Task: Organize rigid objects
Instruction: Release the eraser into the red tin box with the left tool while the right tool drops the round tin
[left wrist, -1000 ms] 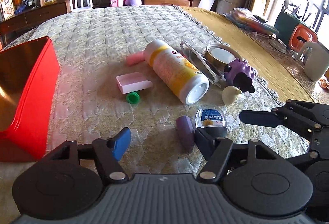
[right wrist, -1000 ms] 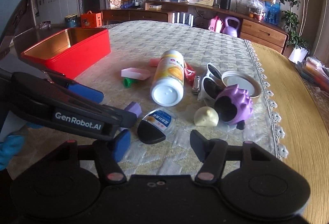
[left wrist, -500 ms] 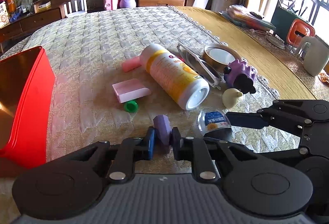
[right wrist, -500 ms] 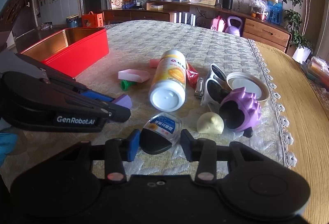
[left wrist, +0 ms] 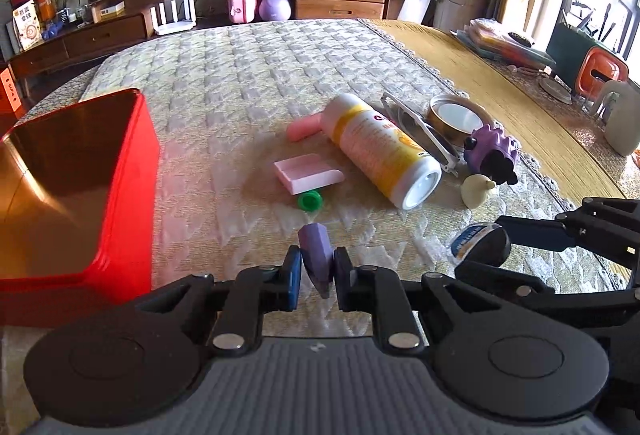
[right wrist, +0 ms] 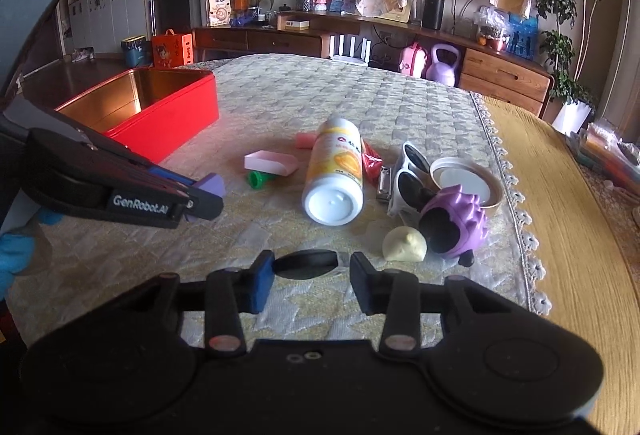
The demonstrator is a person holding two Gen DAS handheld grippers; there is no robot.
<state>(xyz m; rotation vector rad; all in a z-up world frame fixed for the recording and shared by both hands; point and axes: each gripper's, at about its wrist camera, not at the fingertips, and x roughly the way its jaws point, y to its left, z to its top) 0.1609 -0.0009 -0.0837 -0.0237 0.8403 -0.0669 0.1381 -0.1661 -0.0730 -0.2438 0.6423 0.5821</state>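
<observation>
Left claw (left wrist: 317, 273) clenched on a purple block (left wrist: 316, 255), block pinched between both pads, tip poking forward past them, lifted just off the quilted cloth. Right claw (right wrist: 312, 277) clamped on a small round jar (right wrist: 306, 264), black lid facing the camera, wedged between the two pads; from the left wrist view the jar (left wrist: 478, 241) shows its blue-white label. Red tin (left wrist: 76, 187) sits open at the left edge of the surface, well apart from both claws. Rest of the clutter lies mid-surface towards the right edge: white-yellow bottle (right wrist: 334, 175) on its side, pink tray (right wrist: 272, 162) and green cap (right wrist: 258, 179) just left of it, white sunglasses (right wrist: 408, 175), round tin (right wrist: 466, 183), purple spiky toy (right wrist: 456, 221), cream lump (right wrist: 404, 244) touching the toy. A blue-gloved hand (right wrist: 14, 259) shows at the left under the left claw.
</observation>
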